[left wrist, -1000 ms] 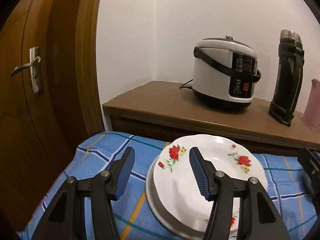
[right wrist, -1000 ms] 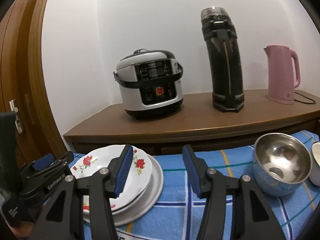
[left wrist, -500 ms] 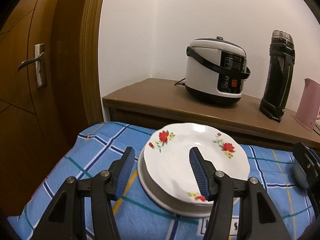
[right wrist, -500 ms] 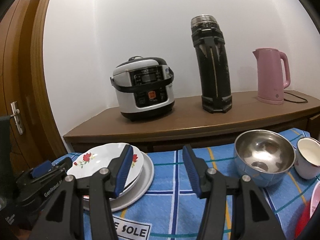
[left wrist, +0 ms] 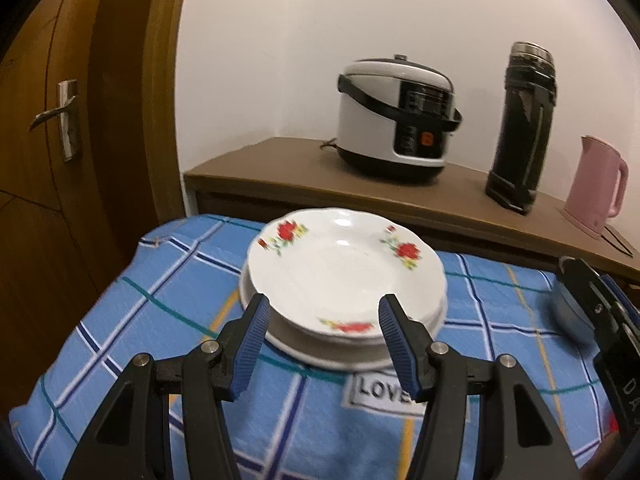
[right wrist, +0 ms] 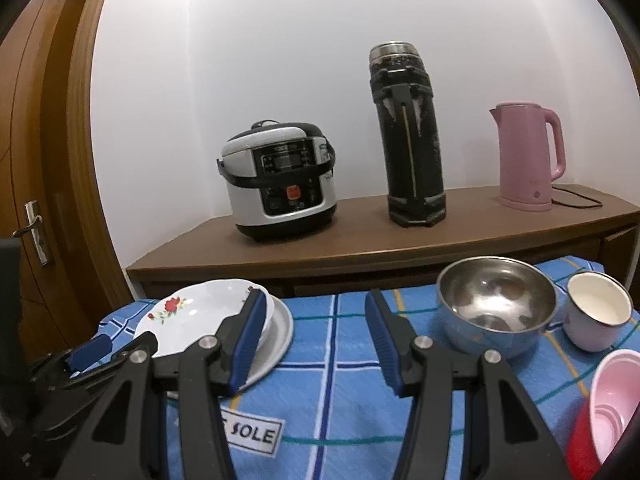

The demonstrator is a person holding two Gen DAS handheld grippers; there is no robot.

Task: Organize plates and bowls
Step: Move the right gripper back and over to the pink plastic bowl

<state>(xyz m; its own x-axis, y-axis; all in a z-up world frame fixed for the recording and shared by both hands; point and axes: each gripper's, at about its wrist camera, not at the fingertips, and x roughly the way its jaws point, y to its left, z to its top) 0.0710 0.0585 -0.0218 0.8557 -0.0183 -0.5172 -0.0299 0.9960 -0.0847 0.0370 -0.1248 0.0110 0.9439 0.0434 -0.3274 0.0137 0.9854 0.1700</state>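
Both hand-held grippers are empty. Seen from its own wrist camera, the left hand-held gripper (left wrist: 322,344) has its jaws standing well apart just short of the plate stack, with nothing between the pads. The right hand-held gripper (right wrist: 316,332) hangs over bare checked cloth, its jaws parted about as far and gripping nothing.

The plates look sorted already. A floral plate (left wrist: 344,272) sits on top of other white plates, nested into one stack near the far left corner of the desk (left wrist: 132,320), which is covered with a blue checked cloth.

The bowls, by contrast, appear unsorted. Along the right side of the desk, a steel bowl (right wrist: 496,304) stands alone toward the far edge, a white enamel cup (right wrist: 598,316) sits just beside it, and a pink bowl (right wrist: 616,400) rests inside a red one (right wrist: 580,448) at the near right corner.

My judgement is that roughly half the job is done: plates gathered, bowls not yet nested together. The right hand-held gripper is the nearer one to the steel bowl, so that side likely comes next.
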